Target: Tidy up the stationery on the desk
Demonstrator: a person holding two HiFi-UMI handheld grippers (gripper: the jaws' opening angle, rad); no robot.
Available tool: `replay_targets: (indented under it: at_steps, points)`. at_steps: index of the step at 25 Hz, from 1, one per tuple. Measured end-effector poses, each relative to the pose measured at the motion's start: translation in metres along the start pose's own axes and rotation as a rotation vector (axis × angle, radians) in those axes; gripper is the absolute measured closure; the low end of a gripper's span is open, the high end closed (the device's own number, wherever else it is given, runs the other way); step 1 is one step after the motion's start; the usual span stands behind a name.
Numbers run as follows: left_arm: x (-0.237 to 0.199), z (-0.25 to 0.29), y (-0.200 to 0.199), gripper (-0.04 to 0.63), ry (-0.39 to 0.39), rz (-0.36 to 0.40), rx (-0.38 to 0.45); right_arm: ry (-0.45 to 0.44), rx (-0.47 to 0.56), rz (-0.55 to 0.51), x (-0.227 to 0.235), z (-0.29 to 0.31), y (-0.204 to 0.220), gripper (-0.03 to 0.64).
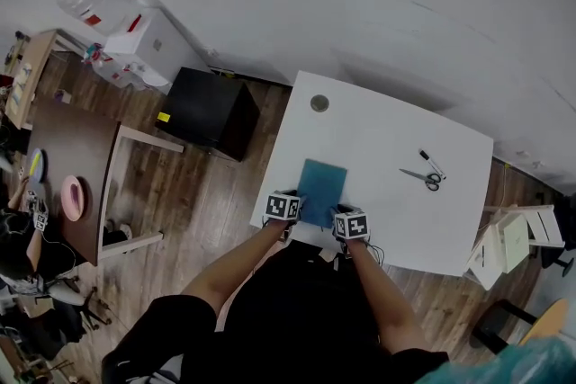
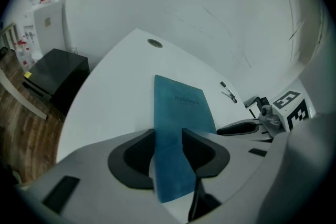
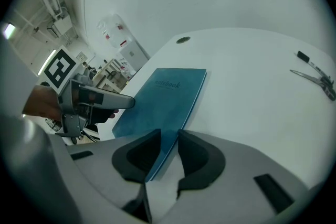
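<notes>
The left gripper (image 2: 168,136) is clamped on the near left corner of the teal notebook (image 1: 321,189). In its own view the cover runs straight out between the two dark pads, and both pads meet it. The notebook sits at the near edge of the white desk (image 1: 387,130), with its long axis running away from the person toward the far side and its printed title at the far end. Whether its far end rests on the desktop or hangs just above it cannot be told. The right gripper (image 3: 168,134) pinches the notebook's near right corner in the same way, its pads closed on the thin edge of the cover. The book is therefore held by both near corners, and its whole length lies ahead of the jaws. A round cable hole (image 1: 319,103) lies beyond the notebook's far end. The scissors (image 1: 425,178) lie well to the notebook's right, and the marker (image 1: 432,164) lies just past them. Both are much nearer the right gripper than the left. Any move of the notebook probably needs the two hands to travel together. Once it is set down, the right hand is the likelier one to fetch the scissors and the marker.
</notes>
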State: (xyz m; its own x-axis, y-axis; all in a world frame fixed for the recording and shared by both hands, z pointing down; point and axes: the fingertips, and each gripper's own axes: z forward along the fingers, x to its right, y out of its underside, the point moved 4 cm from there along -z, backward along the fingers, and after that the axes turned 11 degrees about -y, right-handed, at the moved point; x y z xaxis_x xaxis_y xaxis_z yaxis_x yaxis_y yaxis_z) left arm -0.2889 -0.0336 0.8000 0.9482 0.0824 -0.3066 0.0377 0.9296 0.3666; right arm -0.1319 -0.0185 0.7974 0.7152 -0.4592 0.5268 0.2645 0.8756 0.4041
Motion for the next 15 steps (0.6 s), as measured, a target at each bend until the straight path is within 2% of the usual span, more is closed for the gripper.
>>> replay_targets:
  at_steps: [7,13,15]
  points:
    - [-0.033,-0.011,-0.007,0.423,-0.012,-0.034,0.018,-0.012,-0.013,-0.032,-0.024,0.022,-0.016,0.502]
    - [-0.037,-0.012,-0.007,0.423,-0.008,-0.032,0.011,-0.013,-0.017,-0.03,-0.024,0.022,-0.016,0.502]
    - [-0.038,-0.017,-0.009,0.423,-0.021,-0.051,0.033,0.0,-0.003,-0.033,-0.022,0.017,-0.016,0.502]
